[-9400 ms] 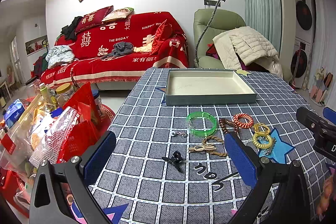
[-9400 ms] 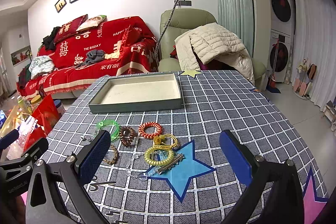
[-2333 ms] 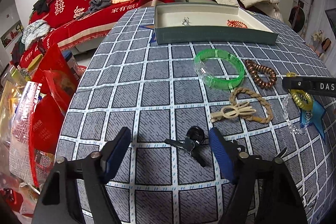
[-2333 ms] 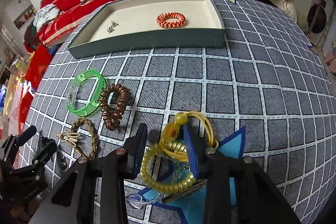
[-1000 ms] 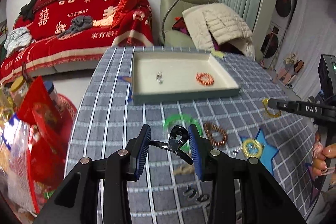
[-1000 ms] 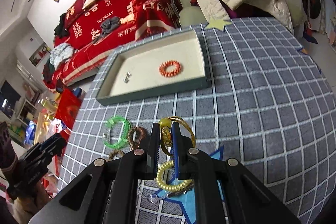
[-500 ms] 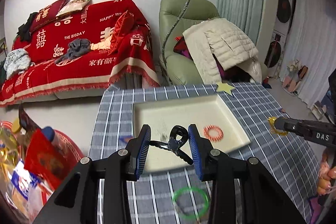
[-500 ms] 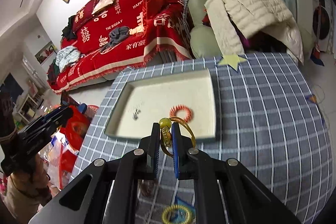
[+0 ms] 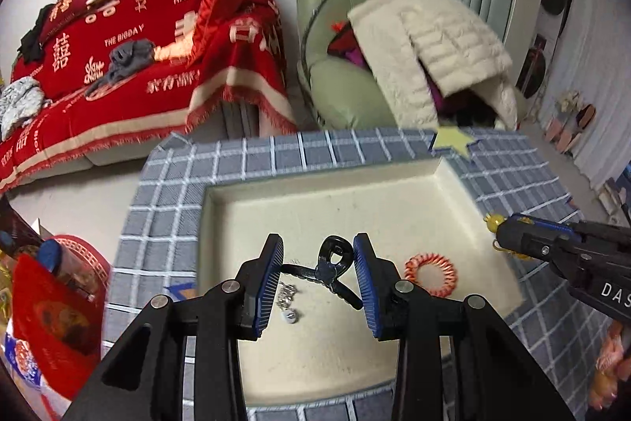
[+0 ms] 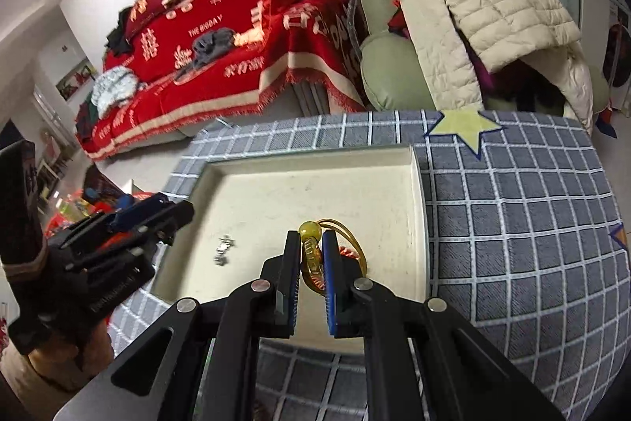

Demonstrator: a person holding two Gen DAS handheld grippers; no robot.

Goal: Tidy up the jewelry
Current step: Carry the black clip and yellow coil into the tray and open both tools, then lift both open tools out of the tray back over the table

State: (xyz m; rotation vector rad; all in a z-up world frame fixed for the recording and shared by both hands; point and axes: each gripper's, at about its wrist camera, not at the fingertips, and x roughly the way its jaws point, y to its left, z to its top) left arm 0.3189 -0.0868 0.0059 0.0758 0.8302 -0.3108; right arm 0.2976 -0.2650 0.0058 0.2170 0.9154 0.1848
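Above the tray (image 9: pixel 489 219) | left gripper (image 9: pixel 318 269) clamps black hair clip (image 9: pixel 333 265), right gripper (image 10: pixel 309 265) pinches yellow hair tie (image 10: pixel 315 243) | orange coil tie (image 9: pixel 430 273), silver earring (image 9: pixel 287 300) already inside tray | lower before releasing, onto bare floor beside those.

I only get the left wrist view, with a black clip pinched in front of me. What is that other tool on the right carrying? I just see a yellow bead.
Observer: The right tool is shut on a yellow hair tie. The bead tops a ridged charm, and a thin golden loop trails to its right.
Operator: Is it over the tray yet?
Observer: Yes. In its own camera it hangs above the tray, lined up with the orange coil tie, which peeks out behind its finger.
Operator: Who holds my tool?
Observer: A bare left hand under a dark cuffed sleeve grips the left tool.
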